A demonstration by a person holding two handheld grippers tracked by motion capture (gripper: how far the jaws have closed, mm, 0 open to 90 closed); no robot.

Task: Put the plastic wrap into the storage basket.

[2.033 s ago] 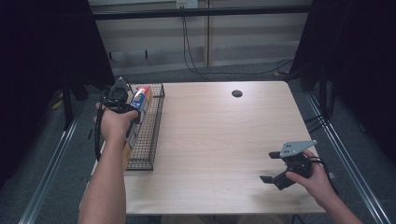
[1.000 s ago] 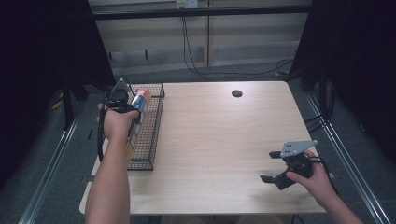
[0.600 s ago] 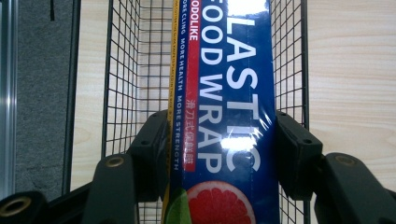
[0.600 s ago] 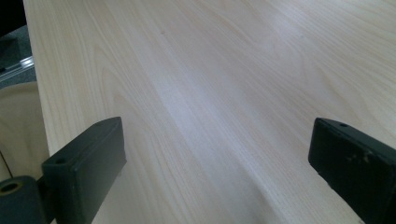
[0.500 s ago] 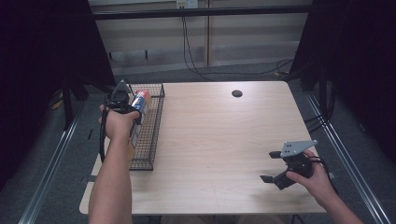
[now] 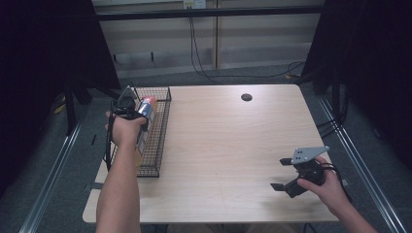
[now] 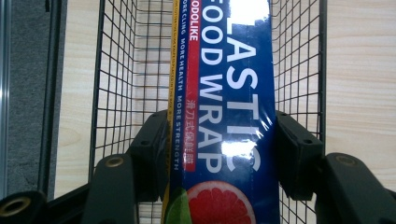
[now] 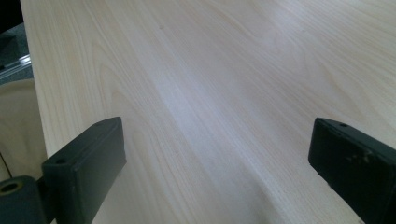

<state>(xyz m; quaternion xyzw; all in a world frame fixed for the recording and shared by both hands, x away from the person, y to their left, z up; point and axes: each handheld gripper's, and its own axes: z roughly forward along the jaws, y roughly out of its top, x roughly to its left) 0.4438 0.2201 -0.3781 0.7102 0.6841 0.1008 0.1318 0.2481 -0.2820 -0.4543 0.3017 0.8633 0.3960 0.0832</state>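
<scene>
Compared with a moment ago, the left gripper (image 6: 127, 108) sits a little higher in the upper left of the high view, carrying the long blue plastic food wrap box (image 7: 233, 107) with it over the black wire basket (image 6: 163, 127). Its jaws clench the box on both long sides, and in the left gripper view the basket mesh lies behind the box, so the box appears lifted rather than resting. I judge the box is on its way out of the basket. The right gripper (image 6: 291, 175) has not moved, at lower right over the pale wooden surface (image 8: 224, 84), jaws spread wide with nothing between them.
</scene>
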